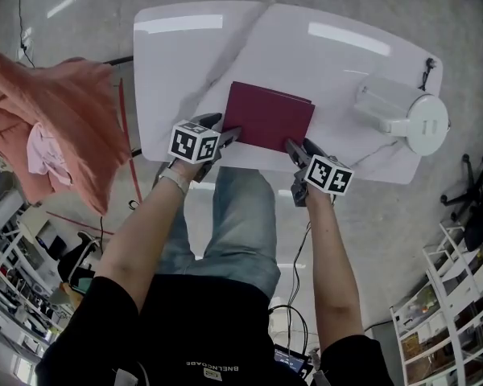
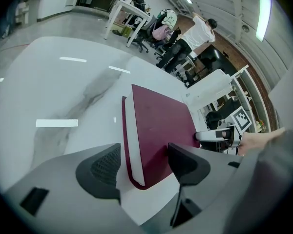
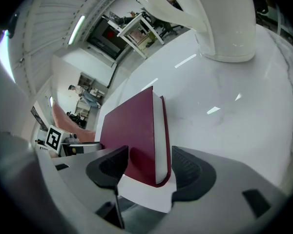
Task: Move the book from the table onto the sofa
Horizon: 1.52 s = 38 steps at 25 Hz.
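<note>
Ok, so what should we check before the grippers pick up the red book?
1. The book lies flat on the table: ok.
2. The left gripper has its jaws round a near corner: ok.
3. The right gripper has its jaws round the other near corner: ok.
4. Jaws closed on the book: not ok, both open.
5. The white appliance is apart from the book: ok.
6. The sofa is in sight: cannot tell.

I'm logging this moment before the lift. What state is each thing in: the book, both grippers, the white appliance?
Book: closed, lying flat on the table, at its near edge.
Left gripper: open, fingers either side of the book's near left corner.
Right gripper: open, fingers either side of the book's near right corner.
White appliance: on the table, apart from the book.
</note>
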Available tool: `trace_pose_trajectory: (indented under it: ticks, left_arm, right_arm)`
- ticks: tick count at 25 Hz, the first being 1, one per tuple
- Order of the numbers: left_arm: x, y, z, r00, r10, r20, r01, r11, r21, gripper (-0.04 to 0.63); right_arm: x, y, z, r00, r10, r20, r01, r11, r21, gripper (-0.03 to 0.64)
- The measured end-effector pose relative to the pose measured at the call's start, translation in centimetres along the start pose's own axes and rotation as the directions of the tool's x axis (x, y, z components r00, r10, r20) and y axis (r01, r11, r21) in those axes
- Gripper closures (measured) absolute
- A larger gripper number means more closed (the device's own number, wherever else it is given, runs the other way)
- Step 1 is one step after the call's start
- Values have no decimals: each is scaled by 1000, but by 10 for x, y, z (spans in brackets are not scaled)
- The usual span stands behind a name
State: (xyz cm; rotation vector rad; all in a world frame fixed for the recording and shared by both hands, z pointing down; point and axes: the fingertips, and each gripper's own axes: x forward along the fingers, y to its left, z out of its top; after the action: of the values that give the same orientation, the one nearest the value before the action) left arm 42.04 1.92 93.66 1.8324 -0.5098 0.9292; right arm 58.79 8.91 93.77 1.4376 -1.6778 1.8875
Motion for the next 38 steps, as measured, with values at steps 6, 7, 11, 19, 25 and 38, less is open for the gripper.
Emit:
trace_pose_trajectory:
  ticks: [6,7,11,19,25,38]
  left_arm:
    - [-2,-4,0,999,-34,2,34,999,24,304]
    - [-2,-7,-1,999,-42,-3,42,999,35,304]
    - [0,-13,-3,999,-41,-4,41,998,51,304]
    - [-11,-20,7,998,-40,39,37,998,56,304]
    - [-34,-24,17,997,-55,62,50,996,79,305]
    - [-89,-40,43,976,-40,216,27,998,62,305]
  right_arm:
    - [9,12,-9,999,34,-12,-33,999,16,344]
    - [10,13,-10,999,34,-12,-34,999,15,344]
    - [8,13,-8,1000,15,-14,-15,1000,24,344]
    - [-1,25,-2,1000,2,29,-3,1000,31,344]
    - [-11,46,3,999,-2,48,0,999,43,344]
    - [-41,98,27,996,21,82,-19,1000,-21,344]
